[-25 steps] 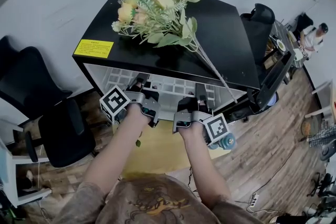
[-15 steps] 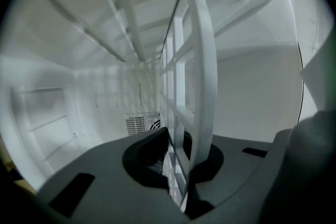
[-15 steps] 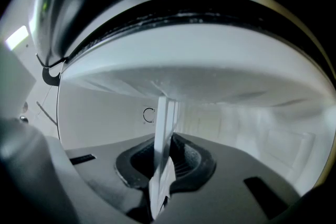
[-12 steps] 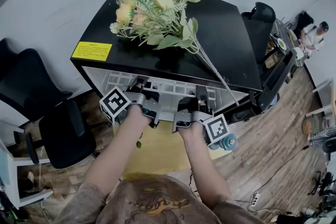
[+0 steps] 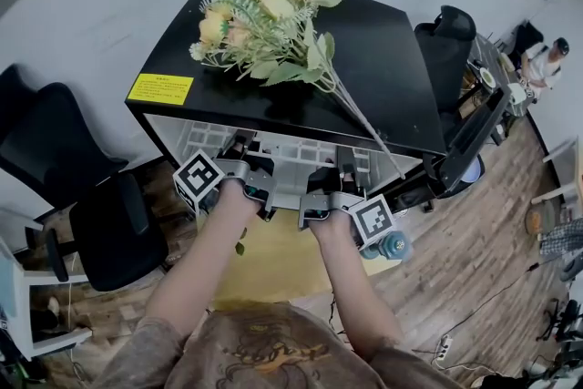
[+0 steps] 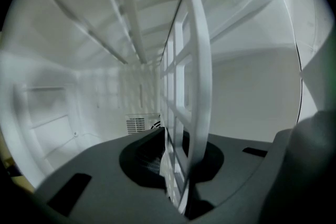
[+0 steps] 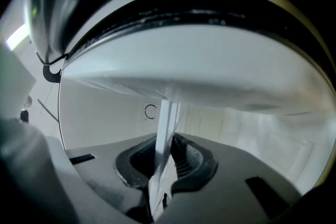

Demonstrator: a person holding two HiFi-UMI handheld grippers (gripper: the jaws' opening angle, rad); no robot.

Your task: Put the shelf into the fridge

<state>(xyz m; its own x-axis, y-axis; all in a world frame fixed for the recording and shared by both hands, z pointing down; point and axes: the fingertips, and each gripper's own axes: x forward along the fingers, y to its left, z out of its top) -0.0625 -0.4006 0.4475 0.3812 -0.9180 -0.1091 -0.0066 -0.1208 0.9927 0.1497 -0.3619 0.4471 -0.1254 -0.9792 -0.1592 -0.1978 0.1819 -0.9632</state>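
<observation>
A black mini fridge (image 5: 383, 77) stands open in front of me, its white inside (image 6: 105, 97) showing. The white grid shelf (image 5: 293, 152) lies level in the fridge's mouth, under the top. My left gripper (image 5: 240, 150) is shut on the shelf's near edge at the left, and my right gripper (image 5: 345, 167) is shut on it at the right. In the left gripper view the shelf (image 6: 191, 86) stands edge-on between the jaws of the left gripper (image 6: 178, 165). In the right gripper view a thin shelf bar (image 7: 164, 134) is pinched by the right gripper (image 7: 160, 165).
A bouquet of artificial flowers (image 5: 264, 23) lies on the fridge's top, beside a yellow label (image 5: 162, 87). The fridge door (image 5: 469, 141) hangs open at the right. Black office chairs (image 5: 109, 232) stand at the left. A yellow mat (image 5: 273, 260) covers the wooden floor below.
Both grippers keep their hold on the shelf in the same place at the fridge's mouth. Only the head view has shifted a little.
</observation>
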